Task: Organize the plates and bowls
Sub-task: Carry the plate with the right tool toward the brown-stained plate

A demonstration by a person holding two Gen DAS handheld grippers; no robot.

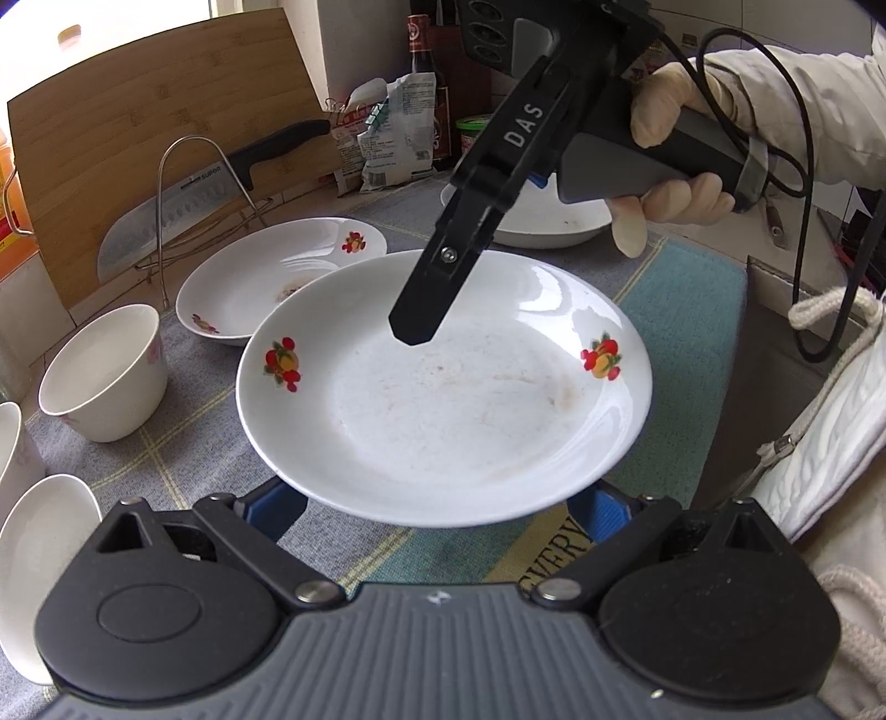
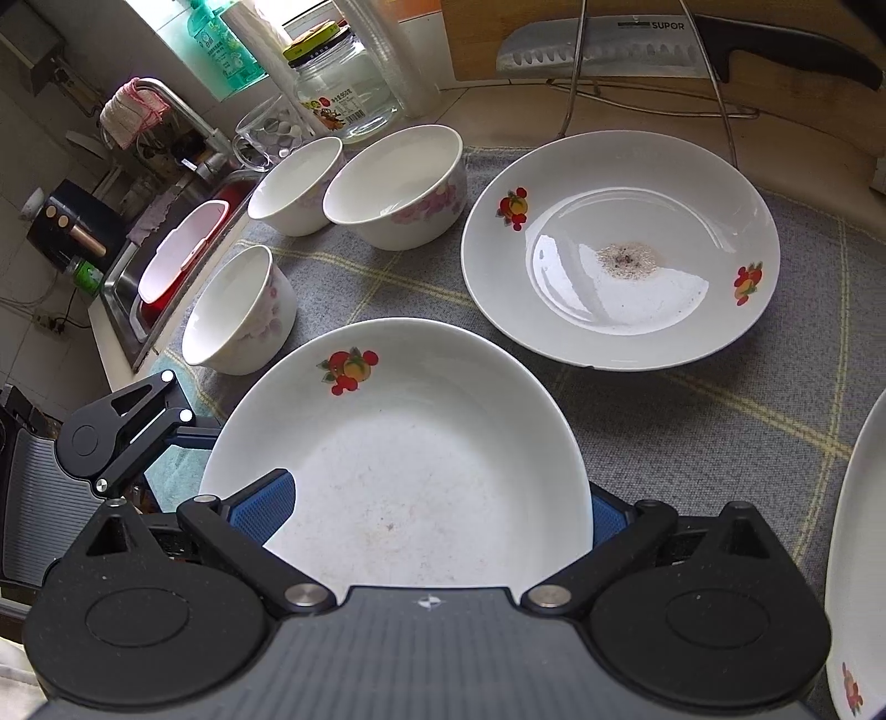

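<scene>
While the left fingers (image 1: pixel 443 512) stand apart beneath the plate (image 1: pixel 443 399), the right fingers (image 2: pixel 437 509) straddle it.

The near plate (image 2: pixel 398 459) is white with red and orange fruit prints on its rim, and the second plate (image 2: pixel 620 249) has the same white ground and fruit prints, with a brownish speckled stain in its middle. The three bowls (image 2: pixel 398 183) are white with pale pink flowers on the outside, and the cloth (image 2: pixel 692 443) under them is grey with thin yellow check lines and a teal area. The gripper pads (image 2: pixel 266 509) are blue on black arms, and the cleaver (image 2: pixel 620 50) has a silver blade with a black handle.
</scene>
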